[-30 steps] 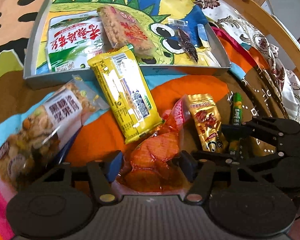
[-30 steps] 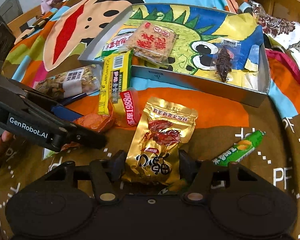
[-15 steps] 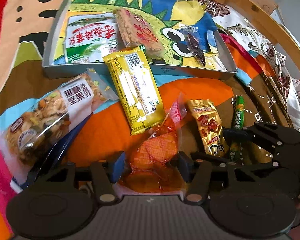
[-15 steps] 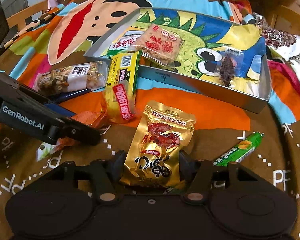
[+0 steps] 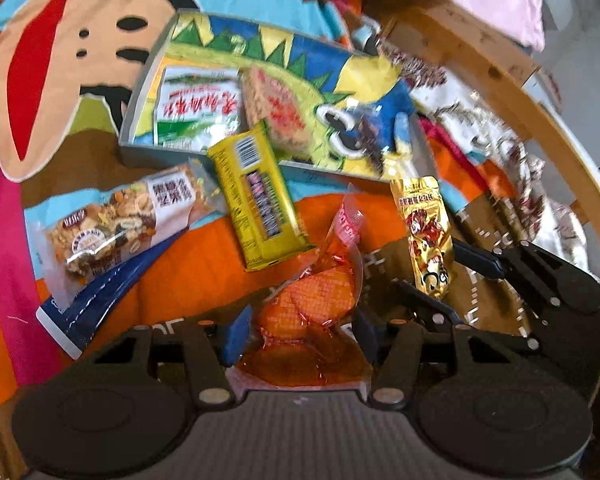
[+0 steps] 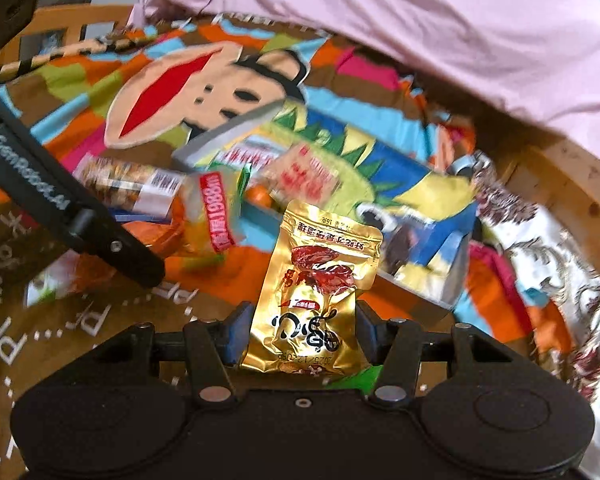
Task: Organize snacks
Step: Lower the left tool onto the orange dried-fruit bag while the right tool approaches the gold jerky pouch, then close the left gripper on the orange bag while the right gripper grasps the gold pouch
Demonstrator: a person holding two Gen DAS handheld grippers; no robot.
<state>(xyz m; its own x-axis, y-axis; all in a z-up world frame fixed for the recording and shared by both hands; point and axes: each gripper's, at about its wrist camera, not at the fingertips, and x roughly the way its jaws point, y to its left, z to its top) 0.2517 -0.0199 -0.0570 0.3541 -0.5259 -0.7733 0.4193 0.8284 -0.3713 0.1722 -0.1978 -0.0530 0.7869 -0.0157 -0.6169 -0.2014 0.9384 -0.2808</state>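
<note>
We've got the left gripper [image 5: 298,332] clamped on the orange pouch [image 5: 314,308]. Our right gripper [image 6: 300,334] pinches the gold packet [image 6: 312,288], lifted off the blanket [image 6: 80,320].

gold pouch [image 6: 312,304] lifted, orange packet [image 5: 312,312] lifted

A cartoon-print blanket [image 5: 188,272] is spread out; on it are laid a grey tray [image 5: 140,116], a nut packet [image 5: 112,224] and a yellow packet [image 5: 260,204].

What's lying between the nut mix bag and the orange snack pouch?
The yellow bar packet lies between the nut mix bag and the orange snack pouch, clearest in the left wrist view.
</note>
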